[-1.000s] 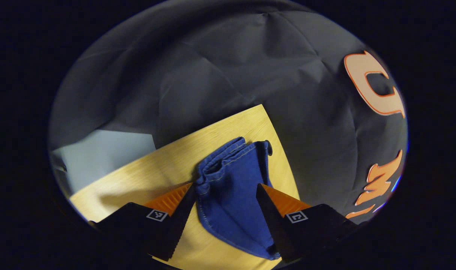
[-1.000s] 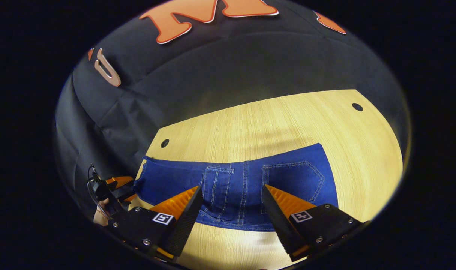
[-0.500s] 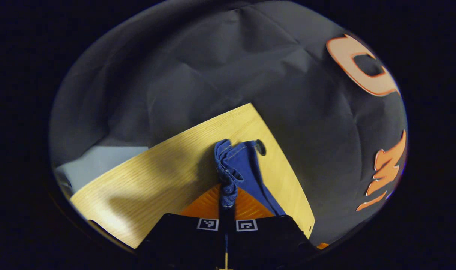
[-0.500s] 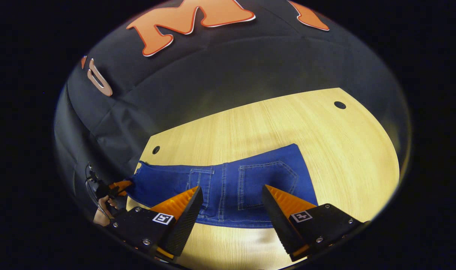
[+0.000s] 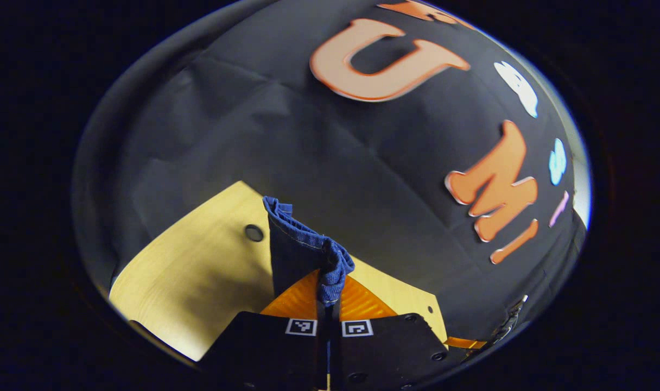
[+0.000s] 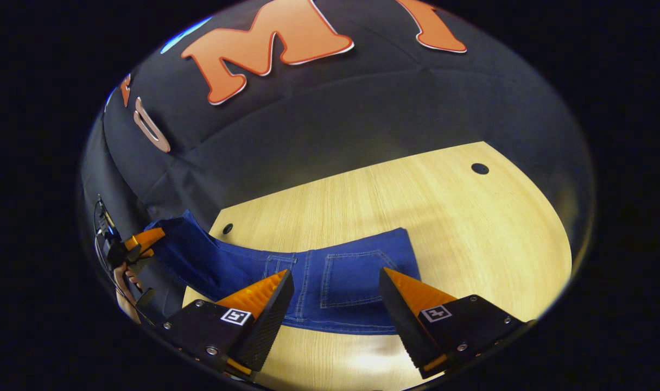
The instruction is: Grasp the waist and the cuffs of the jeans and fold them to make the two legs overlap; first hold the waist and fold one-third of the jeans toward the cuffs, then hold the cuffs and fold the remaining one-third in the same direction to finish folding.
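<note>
The blue jeans (image 6: 357, 269) lie across the wooden table (image 6: 417, 201), pocket side up, with their leg end pulled up off the table's left edge. My left gripper (image 5: 328, 293) is shut on the bunched cuffs (image 5: 303, 244), which stand up between its orange fingers. In the right gripper view the left gripper (image 6: 137, 241) hangs at the far left with the raised leg end in it, and a hand (image 6: 125, 279) holds it. My right gripper (image 6: 335, 273) stands open just above the waist part, one finger on each side of the back pocket, touching nothing.
The table has small round holes near its corners (image 6: 480, 168) (image 6: 228, 228) (image 5: 253, 233). The black cloth wall (image 6: 335, 119) rises close behind the table's far edge. Bare wood lies to the right of the jeans.
My left gripper has shut on the cuffs and lifted them off the table, swinging towards the wall. The jeans have slid left under my right gripper, which stays open.
</note>
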### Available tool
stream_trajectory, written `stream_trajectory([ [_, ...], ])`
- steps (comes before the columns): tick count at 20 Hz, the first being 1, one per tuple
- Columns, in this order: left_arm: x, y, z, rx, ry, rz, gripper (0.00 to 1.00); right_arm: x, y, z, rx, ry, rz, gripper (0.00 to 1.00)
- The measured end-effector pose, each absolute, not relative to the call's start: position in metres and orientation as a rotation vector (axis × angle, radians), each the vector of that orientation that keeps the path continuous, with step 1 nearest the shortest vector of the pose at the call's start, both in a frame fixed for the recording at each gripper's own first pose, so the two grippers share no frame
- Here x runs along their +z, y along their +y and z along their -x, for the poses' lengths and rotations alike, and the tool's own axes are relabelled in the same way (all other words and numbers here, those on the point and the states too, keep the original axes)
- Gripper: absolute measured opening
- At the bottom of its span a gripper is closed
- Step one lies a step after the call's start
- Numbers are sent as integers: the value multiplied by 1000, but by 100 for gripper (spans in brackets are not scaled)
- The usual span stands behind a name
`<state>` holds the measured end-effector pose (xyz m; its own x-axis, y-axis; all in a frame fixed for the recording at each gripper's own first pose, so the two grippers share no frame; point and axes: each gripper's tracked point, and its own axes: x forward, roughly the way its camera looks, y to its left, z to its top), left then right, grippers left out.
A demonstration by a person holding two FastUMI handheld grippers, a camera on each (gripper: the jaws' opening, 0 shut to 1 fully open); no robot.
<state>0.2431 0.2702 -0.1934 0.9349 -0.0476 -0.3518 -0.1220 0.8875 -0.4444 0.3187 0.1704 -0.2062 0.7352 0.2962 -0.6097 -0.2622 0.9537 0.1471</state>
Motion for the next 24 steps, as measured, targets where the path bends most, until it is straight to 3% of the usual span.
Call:
stream_trajectory([
  [4,-148,163,-254,-85,335,425,2,-187,123,-325,300,649,-97,98],
  [8,-153,61,-263,-185,393,394,2,-173,68,-326,283,636,-95,98],
  [16,-307,-105,-269,-249,646,293,2,-157,-25,-324,226,631,-127,98],
  [20,-395,-135,-262,-183,781,24,3,-173,-53,-316,211,667,-89,98],
  [24,-430,-129,-250,-64,846,-129,2,-179,-65,-311,222,677,-30,98],
])
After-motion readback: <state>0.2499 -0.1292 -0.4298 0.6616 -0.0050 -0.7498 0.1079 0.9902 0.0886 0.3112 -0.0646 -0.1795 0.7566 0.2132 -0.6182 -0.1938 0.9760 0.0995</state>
